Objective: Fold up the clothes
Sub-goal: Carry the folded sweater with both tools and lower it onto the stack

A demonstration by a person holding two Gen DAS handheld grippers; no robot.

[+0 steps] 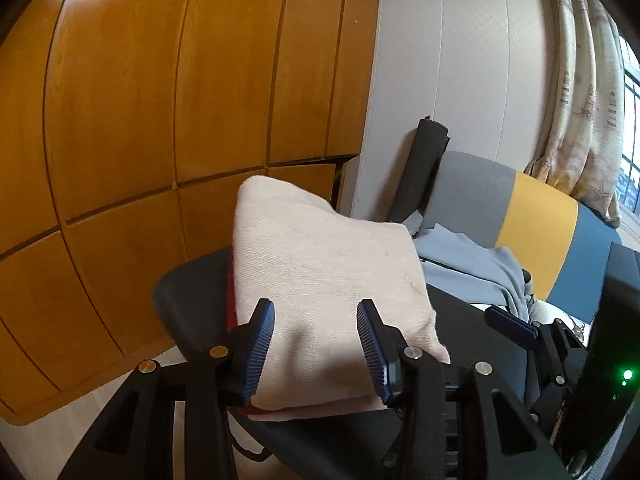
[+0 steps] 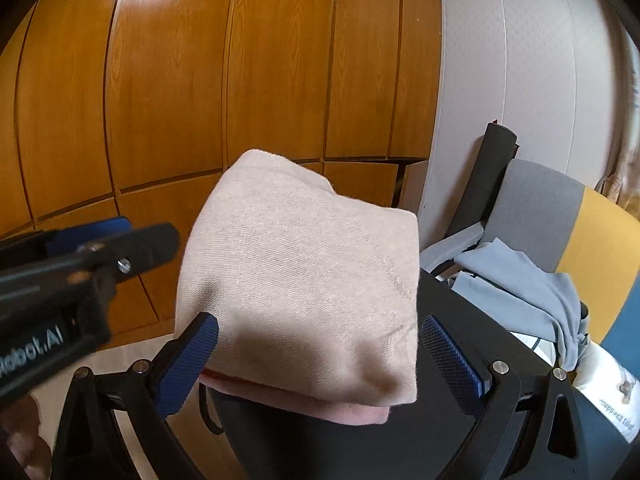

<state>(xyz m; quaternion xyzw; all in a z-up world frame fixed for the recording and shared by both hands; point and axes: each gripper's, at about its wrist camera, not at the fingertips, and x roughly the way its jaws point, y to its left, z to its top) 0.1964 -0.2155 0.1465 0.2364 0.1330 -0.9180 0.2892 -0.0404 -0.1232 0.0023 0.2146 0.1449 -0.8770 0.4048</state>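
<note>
Left gripper (image 1: 316, 344): blue-padded jaws spread, hovering over folded beige knit garment (image 1: 332, 276), gripping nothing. Right gripper (image 2: 320, 364): jaws likewise apart, empty. Garment stacked on dark chair seat (image 1: 188, 292); crumpled pale blue cloth (image 2: 524, 284) beside.

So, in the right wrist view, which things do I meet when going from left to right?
left gripper → folded beige garment → rolled black mat → light blue garment → yellow panel of the chair back
</note>
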